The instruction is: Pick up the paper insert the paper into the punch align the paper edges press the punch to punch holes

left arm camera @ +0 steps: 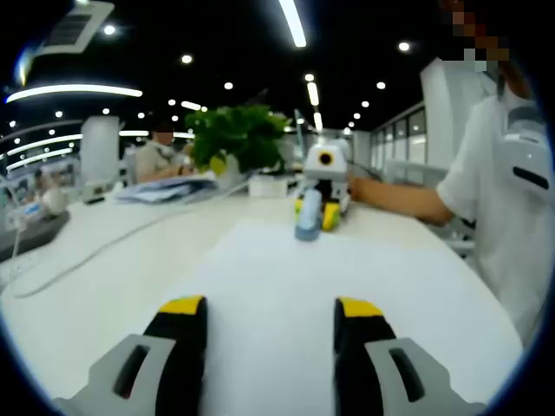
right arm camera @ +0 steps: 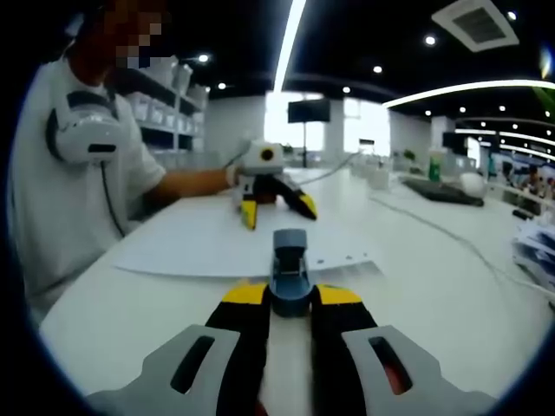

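Observation:
A white sheet of paper [left arm camera: 286, 277] lies flat on the white table [left arm camera: 104, 286]. My left gripper [left arm camera: 270, 308] stands open just above its near part, its jaws wide apart with nothing between them. At the sheet's far edge a blue-grey hole punch [left arm camera: 308, 225] sits in my right gripper [left arm camera: 314, 217]. In the right gripper view, the right gripper [right arm camera: 292, 295] is shut on the punch [right arm camera: 289, 264], whose nose rests on the paper [right arm camera: 225, 243]. A row of small holes [right arm camera: 347, 257] shows along that edge. Across the sheet, the left gripper [right arm camera: 277, 210] is open.
A person in a white shirt [left arm camera: 503, 191] stands at the table's side, holding both grippers. A potted plant [left arm camera: 238, 139], papers [left arm camera: 165, 189] and a cable [left arm camera: 95, 251] lie further off. Another cable [right arm camera: 442, 230] and desk items [right arm camera: 442, 191] are on the right.

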A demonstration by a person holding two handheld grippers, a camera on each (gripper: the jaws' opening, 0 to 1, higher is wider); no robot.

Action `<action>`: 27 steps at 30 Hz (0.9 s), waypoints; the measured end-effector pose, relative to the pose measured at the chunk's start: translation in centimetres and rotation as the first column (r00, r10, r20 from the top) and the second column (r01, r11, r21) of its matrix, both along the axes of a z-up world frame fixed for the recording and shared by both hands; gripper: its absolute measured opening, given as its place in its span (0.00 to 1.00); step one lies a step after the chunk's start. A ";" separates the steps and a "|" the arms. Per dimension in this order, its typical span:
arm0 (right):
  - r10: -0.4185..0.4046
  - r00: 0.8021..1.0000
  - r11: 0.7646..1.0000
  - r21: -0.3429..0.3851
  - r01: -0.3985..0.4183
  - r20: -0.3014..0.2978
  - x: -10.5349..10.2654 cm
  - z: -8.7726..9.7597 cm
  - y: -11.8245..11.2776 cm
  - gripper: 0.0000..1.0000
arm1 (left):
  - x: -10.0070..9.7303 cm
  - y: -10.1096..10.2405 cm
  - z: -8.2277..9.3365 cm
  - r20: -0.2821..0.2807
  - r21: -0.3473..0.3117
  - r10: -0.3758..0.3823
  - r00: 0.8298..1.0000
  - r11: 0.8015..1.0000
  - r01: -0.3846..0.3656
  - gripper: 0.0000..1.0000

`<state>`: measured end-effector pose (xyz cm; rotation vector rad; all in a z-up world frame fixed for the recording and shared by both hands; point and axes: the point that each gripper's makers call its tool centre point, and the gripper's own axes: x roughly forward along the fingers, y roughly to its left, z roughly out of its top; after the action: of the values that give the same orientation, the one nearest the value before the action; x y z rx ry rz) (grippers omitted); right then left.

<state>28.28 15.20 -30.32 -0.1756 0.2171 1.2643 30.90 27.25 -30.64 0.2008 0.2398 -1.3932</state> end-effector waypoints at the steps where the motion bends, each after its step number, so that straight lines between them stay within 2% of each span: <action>1: -0.002 1.000 1.000 -0.001 0.002 0.001 0.0 0.0 0.0 0.22 | 0.0 0.0 0.0 0.000 0.000 0.000 1.000 1.000 0.000 0.59; 18: 0.011 1.000 1.000 -0.013 -0.010 0.024 -0.1 0.0 0.2 0.22 | -0.5 -0.3 0.0 0.000 0.000 0.000 1.000 1.000 0.000 0.59; 21: -0.006 1.000 1.000 -0.006 0.006 -0.008 0.1 -0.1 0.1 0.24 | -0.4 -0.3 0.0 0.001 -0.001 0.001 1.000 1.000 -0.001 0.59; 27: -0.022 1.000 1.000 0.006 0.022 -0.017 0.2 0.1 0.0 0.29 | -0.1 -0.3 0.1 0.002 -0.006 0.004 1.000 1.000 -0.004 0.61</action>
<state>28.46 15.15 -30.20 -0.1562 0.2292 1.2450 30.82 26.98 -30.56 0.1972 0.2342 -1.3898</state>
